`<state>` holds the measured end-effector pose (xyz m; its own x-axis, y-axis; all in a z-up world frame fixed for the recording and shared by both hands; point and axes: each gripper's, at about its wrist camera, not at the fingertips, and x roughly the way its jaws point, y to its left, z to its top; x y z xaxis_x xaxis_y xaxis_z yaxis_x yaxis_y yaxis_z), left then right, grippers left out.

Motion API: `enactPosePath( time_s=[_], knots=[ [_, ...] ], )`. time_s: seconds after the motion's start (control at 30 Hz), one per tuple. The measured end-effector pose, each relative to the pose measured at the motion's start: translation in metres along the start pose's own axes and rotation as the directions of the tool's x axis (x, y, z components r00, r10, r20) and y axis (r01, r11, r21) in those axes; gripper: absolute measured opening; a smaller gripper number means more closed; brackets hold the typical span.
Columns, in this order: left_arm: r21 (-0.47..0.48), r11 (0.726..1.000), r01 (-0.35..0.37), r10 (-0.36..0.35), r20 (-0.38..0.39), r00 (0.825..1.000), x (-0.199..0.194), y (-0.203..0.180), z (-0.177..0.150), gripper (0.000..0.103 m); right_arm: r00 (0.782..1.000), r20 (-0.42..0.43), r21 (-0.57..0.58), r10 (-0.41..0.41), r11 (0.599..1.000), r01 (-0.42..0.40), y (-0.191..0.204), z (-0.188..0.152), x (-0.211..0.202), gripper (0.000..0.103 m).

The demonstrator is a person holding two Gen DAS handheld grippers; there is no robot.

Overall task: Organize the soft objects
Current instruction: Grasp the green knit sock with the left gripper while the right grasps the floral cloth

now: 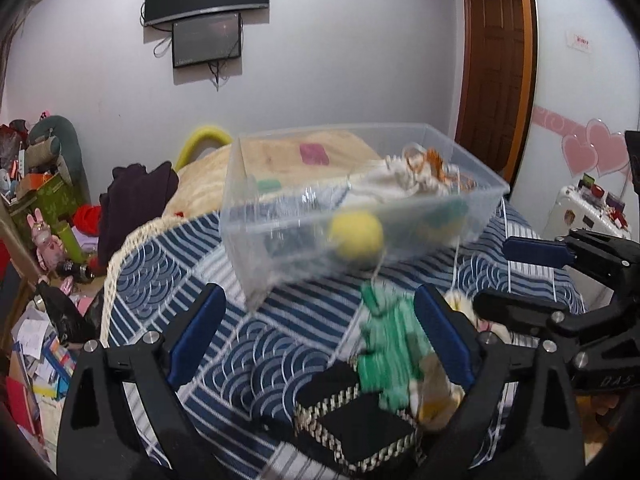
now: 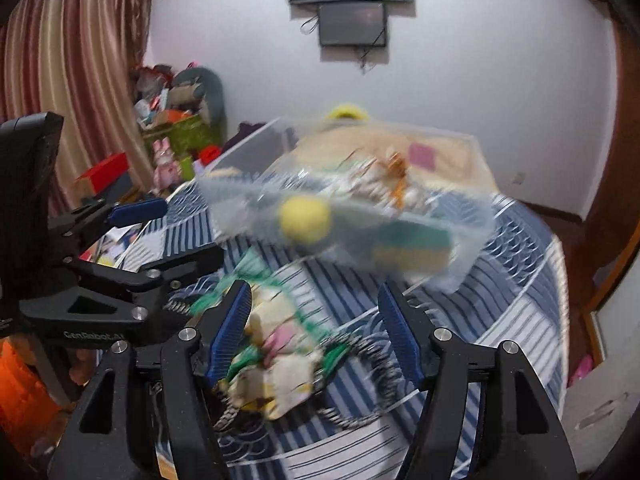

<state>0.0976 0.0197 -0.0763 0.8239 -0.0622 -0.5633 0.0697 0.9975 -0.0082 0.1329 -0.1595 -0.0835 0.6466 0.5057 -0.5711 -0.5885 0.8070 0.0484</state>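
Observation:
A clear plastic bin [image 1: 400, 216] [image 2: 468, 240] stands on the blue patterned bed. Inside it are a yellow ball [image 1: 355, 236] [image 2: 305, 219], a green and yellow sponge [image 2: 412, 250] and a white and orange soft toy [image 1: 416, 176] [image 2: 384, 184]. In front of the bin lie a green knitted piece [image 1: 390, 344], a black cloth with checkered trim [image 1: 352, 420] and a cream and pink plush [image 2: 276, 364]. My left gripper [image 1: 320, 336] is open over the green piece and black cloth. My right gripper [image 2: 316, 332] is open over the plush. Both views are blurred.
The bed [image 1: 168, 280] has a cream blanket [image 1: 200, 184] and dark clothes [image 1: 136, 200] at its far end. Clutter, boxes and a pink bunny [image 1: 44, 240] fill the floor to the left. A white cabinet [image 1: 588, 208] stands at the right. Screens hang on the wall [image 1: 206, 16].

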Motion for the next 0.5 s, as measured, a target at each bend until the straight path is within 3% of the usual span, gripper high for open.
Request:
enactPosePath(
  time_s=[0.17,0.23,0.4,0.5],
  knots=[
    [-0.023,1.000,0.000,-0.001,-0.025,1.000,0.003,0.004,-0.013,0.095,0.997,-0.048,-0.025,0.056,0.998,-0.058,0.013,-0.004,0.015,0.060],
    [-0.035,0.999,0.016,-0.018,-0.036,0.999,0.005,0.006,-0.017,0.095,0.996,-0.060,-0.028,0.067,0.997,-0.069,0.014,-0.006,0.019,0.051],
    [-0.045,0.999,0.025,-0.027,-0.045,0.999,0.006,0.008,-0.021,0.096,0.988,-0.109,-0.021,0.113,0.993,-0.116,0.015,-0.010,0.028,0.016],
    [-0.049,0.998,0.038,-0.041,-0.051,0.998,0.008,0.007,-0.020,0.096,0.988,-0.110,-0.031,0.110,0.993,-0.114,0.018,-0.012,0.028,0.011]
  ],
)
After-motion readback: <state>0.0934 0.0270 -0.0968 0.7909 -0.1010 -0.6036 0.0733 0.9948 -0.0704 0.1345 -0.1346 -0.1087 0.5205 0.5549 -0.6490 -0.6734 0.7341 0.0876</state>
